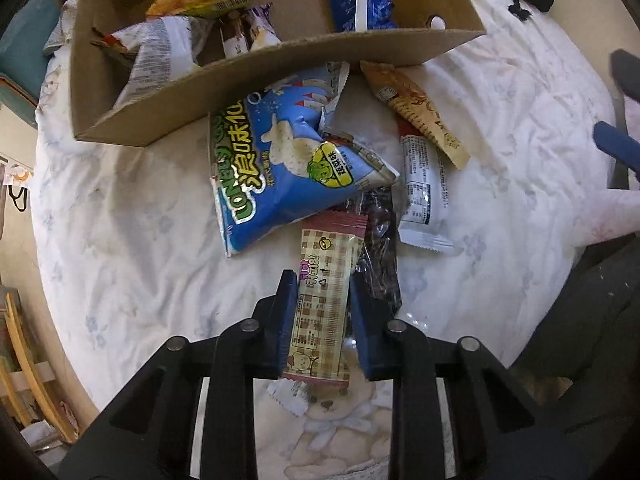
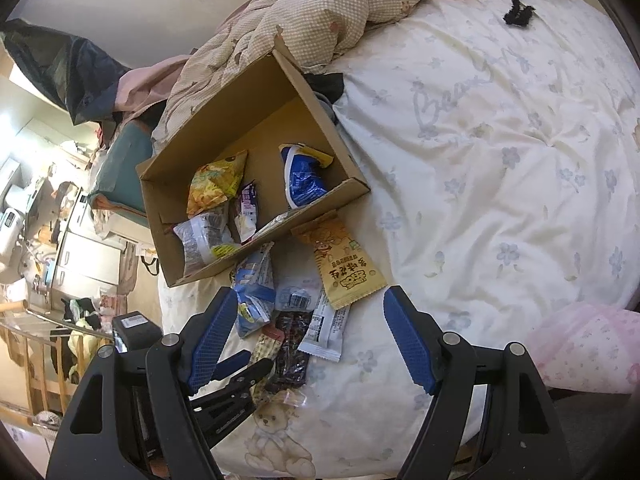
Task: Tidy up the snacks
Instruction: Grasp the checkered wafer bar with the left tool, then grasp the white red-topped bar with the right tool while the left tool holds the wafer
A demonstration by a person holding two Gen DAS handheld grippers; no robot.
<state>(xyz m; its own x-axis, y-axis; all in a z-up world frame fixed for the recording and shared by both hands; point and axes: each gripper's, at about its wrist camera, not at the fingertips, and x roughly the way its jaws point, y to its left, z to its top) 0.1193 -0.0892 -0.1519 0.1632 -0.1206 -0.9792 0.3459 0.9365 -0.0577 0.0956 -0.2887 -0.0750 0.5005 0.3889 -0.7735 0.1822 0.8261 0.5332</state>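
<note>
An open cardboard box (image 2: 256, 128) sits on the bed (image 2: 500, 168), its near wall touching the loose snacks piled just outside it. Inside the box lie a yellow chip bag (image 2: 216, 180) toward one end, a white-and-dark packet (image 2: 202, 240) beside it in the near corner, a small purple-and-white packet (image 2: 246, 212) next to those, and a blue foil packet (image 2: 302, 180) apart from them toward the other end; much of the box floor is bare. Outside, on the flowered sheet, a blue Lonely God puffed-snack bag (image 1: 276, 168) leans against the box wall, an orange peanut packet (image 1: 416, 112) lies just beside it, a white bar wrapper (image 1: 422, 196) is partly under the orange one, and a dark clear-wrapped snack (image 1: 380, 248) lies between the white wrapper and a checked beige snack bar (image 1: 324, 300). The left claw (image 1: 322, 316) points steeply down at the pile and is clenched on the checked beige snack bar, its blue pads pressing both long edges of the wrapper, which rests on the sheet. The right claw (image 2: 308, 340) hovers above the pile with its jaws spread wide and nothing between them. A rumpled checked quilt (image 2: 340, 12) is bunched behind the box.
</note>
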